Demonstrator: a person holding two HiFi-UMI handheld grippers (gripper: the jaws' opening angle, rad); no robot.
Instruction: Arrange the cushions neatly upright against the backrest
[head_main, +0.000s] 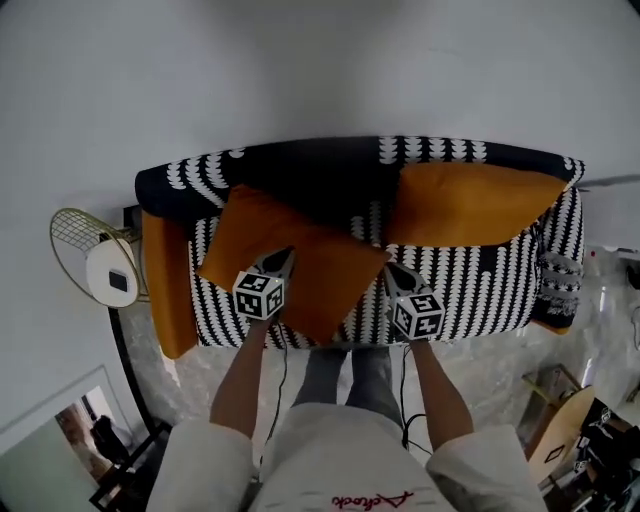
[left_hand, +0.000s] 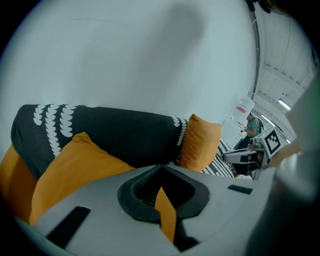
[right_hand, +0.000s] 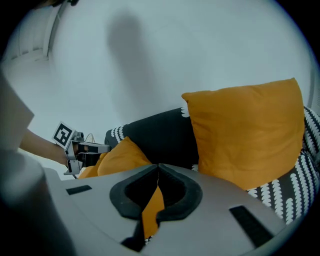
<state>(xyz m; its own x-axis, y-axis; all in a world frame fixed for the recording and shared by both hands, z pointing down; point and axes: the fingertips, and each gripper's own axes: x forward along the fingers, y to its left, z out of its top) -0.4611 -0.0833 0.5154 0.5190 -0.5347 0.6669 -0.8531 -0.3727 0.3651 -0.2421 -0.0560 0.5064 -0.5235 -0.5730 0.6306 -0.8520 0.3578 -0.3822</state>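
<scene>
Both sets of fingers, left gripper and right gripper, pinch the cushion; probably soft and light, so I'd grip near corners.

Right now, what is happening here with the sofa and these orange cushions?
A person stands before the sofa with a tool in each hand. The left tool and right tool are both shut on the tilted cushion, which sits crooked, one corner toward the person. The second cushion already stands upright against the backrest.
</scene>
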